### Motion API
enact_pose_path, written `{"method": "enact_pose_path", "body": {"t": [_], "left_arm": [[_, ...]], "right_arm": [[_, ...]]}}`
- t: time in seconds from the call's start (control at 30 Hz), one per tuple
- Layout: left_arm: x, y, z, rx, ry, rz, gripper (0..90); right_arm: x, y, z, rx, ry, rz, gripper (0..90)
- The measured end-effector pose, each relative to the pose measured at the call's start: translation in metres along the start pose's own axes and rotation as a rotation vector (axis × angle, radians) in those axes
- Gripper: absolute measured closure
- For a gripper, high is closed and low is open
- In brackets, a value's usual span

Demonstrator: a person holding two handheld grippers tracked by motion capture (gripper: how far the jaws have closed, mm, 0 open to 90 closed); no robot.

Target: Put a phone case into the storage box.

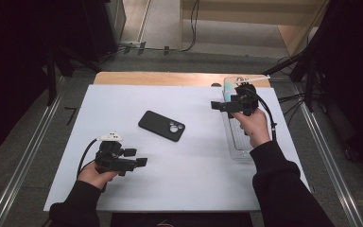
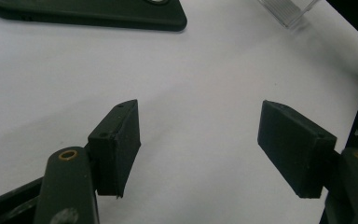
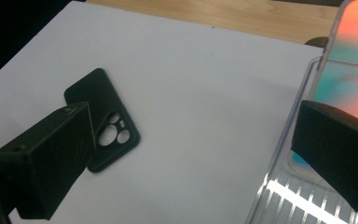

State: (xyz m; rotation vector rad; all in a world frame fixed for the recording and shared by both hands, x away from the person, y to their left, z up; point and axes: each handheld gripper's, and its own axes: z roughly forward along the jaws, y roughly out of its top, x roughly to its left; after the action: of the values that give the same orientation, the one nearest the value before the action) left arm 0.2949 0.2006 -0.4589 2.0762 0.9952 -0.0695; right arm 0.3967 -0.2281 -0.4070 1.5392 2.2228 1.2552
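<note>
A: Left gripper (image 1: 137, 163)? 
B: Sits low over the white sheet (image 1: 184, 184) at the bench's (image 1: 170, 78) near left; jaws stand apart, nothing between them, only bare sheet in the left gripper view.
A: Right gripper (image 1: 223, 106)?
B: Over the far right, at the clear tray's (image 1: 238, 150) far end; jaws wide apart, gripping nothing; one jaw is in front of the tray wall in the right gripper view.
A: What is in the tray?
B: A phone (image 3: 354, 60) with a coloured screen stands at its far end; cannot tell if the gripper touches it.
A: The phone case (image 1: 161, 126)?
B: Black, flat on the sheet mid-bench, camera cutouts up; well apart from both grippers, between them.
</note>
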Motion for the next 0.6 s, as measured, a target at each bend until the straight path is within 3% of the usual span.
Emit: {"method": "enact_pose_path", "body": {"t": [0.13, 0.23, 0.47, 0.6], "left_arm": [[0.001, 0.002, 0.000, -0.002, -0.002, 0.003, 29.8], [0.001, 0.003, 0.000, -0.005, -0.006, 0.001, 29.8], [0.001, 0.005, 0.000, -0.004, -0.010, 0.004, 29.8], [0.001, 0.005, 0.000, -0.002, -0.010, 0.005, 29.8]], "right_arm": [[0.006, -0.008, -0.004, 0.011, 0.032, -0.013, 0.0], [0.011, -0.015, -0.009, 0.008, 0.057, -0.029, 12.9], [0.023, -0.032, -0.017, 0.058, 0.097, -0.074, 13.7], [0.029, -0.043, -0.022, 0.061, 0.123, -0.082, 15.9]]}}
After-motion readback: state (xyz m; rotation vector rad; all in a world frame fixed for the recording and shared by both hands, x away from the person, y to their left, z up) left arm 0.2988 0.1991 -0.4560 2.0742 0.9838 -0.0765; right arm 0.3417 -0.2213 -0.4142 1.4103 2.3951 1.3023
